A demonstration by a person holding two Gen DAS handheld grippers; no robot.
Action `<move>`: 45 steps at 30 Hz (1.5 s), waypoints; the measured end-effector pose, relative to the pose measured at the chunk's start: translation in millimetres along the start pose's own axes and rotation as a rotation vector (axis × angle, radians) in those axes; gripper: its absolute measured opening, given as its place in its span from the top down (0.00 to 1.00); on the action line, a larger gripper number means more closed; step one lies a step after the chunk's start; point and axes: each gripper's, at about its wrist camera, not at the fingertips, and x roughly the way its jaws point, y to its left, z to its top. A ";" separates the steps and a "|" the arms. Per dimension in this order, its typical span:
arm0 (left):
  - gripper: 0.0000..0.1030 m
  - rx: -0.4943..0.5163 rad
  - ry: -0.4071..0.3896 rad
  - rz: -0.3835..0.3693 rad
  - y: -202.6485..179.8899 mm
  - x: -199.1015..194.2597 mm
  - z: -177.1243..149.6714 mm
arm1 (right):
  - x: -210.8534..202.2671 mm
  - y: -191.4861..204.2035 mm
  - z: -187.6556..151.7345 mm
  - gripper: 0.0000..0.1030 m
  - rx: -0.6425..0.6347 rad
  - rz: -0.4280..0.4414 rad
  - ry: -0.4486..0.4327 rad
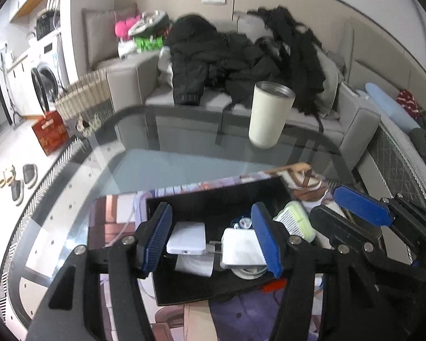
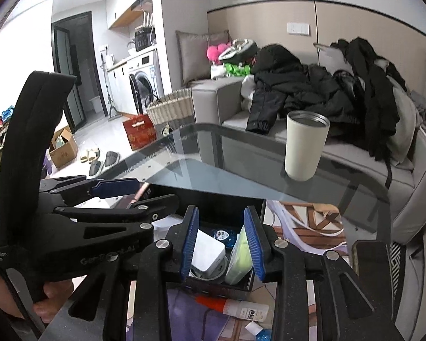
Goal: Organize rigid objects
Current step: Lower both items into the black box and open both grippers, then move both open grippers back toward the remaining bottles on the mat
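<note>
Both grippers hang just above the black box (image 1: 213, 199) on the table, where a white charger (image 1: 242, 245), a white case (image 1: 186, 237) and a pale green pack (image 2: 240, 255) already lie; the left gripper (image 1: 213, 241) has its jaws spread with nothing between them, and the right gripper (image 2: 221, 241) has its jaws narrowly parted, also empty. This looks like the gap between placements, so the next move likely calls for reaching to the tube with the orange cap (image 2: 235, 307) lying loose on the printed mat (image 2: 306, 227) just beside the box. The glass table (image 1: 144, 147) also carries a cream tumbler (image 1: 269, 113), with a grey sofa (image 1: 133, 79) heaped with dark clothes behind it.
</note>
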 end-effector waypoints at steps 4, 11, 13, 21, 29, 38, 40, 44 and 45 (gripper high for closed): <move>0.43 0.016 -0.118 0.029 -8.0 -27.8 1.3 | -24.1 4.8 3.3 0.67 -0.020 -0.016 -0.071; 0.37 0.023 -0.307 0.046 -8.0 -76.3 1.4 | -72.5 23.5 7.0 0.67 -0.070 -0.037 -0.242; 0.33 0.020 -0.345 0.057 -6.2 -88.7 -0.6 | -85.8 29.9 7.3 0.67 -0.091 -0.035 -0.281; 0.28 0.038 -0.389 0.041 -11.4 -106.9 -7.6 | -113.1 34.4 2.9 0.63 -0.097 -0.001 -0.297; 0.28 0.099 -0.312 0.001 -29.7 -91.2 -13.0 | -118.1 22.7 -7.0 0.55 -0.093 0.009 -0.250; 0.29 0.289 -0.181 -0.090 -67.8 -56.3 -33.3 | -110.2 -14.2 -32.5 0.54 -0.077 -0.036 -0.148; 0.33 0.326 -0.122 -0.109 -75.2 -44.0 -39.6 | -102.2 -27.1 -41.2 0.54 -0.057 -0.053 -0.092; 0.40 0.358 -0.023 -0.125 -85.0 -24.0 -52.7 | -83.7 -47.3 -59.3 0.54 -0.025 -0.081 0.005; 0.40 0.365 0.000 -0.122 -88.4 -19.1 -57.3 | -80.0 -49.8 -63.3 0.54 -0.024 -0.085 0.023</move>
